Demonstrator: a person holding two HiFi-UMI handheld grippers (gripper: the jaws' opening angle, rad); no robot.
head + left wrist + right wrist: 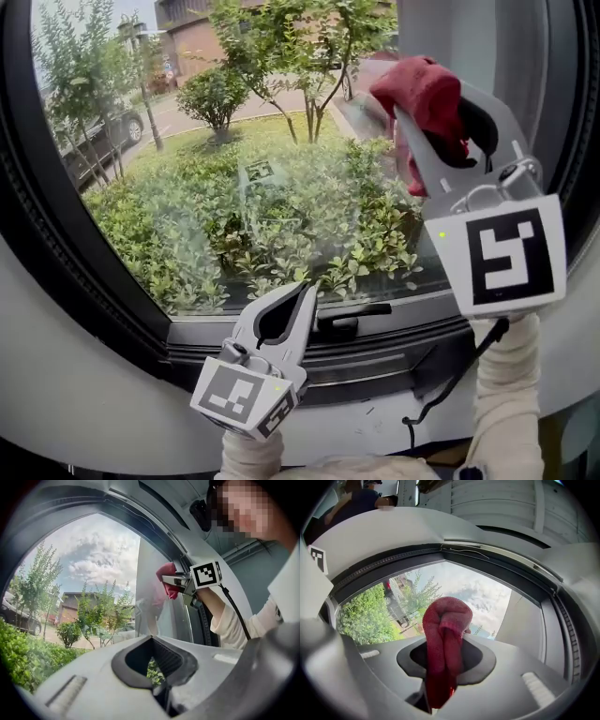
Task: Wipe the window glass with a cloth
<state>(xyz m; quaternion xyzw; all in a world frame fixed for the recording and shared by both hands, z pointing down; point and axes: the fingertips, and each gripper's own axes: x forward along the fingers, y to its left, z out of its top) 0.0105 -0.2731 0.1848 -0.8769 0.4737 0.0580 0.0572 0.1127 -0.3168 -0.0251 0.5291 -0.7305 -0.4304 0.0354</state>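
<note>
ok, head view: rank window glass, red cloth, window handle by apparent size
1. window glass, by far the largest
2. red cloth, held nearer the camera, so it looks inflated
3. window handle, smallest

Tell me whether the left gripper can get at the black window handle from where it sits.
Probably yes. The left gripper is right beside the window handle with nothing between them; its jaws are shut and empty, so they would need opening first.
</note>
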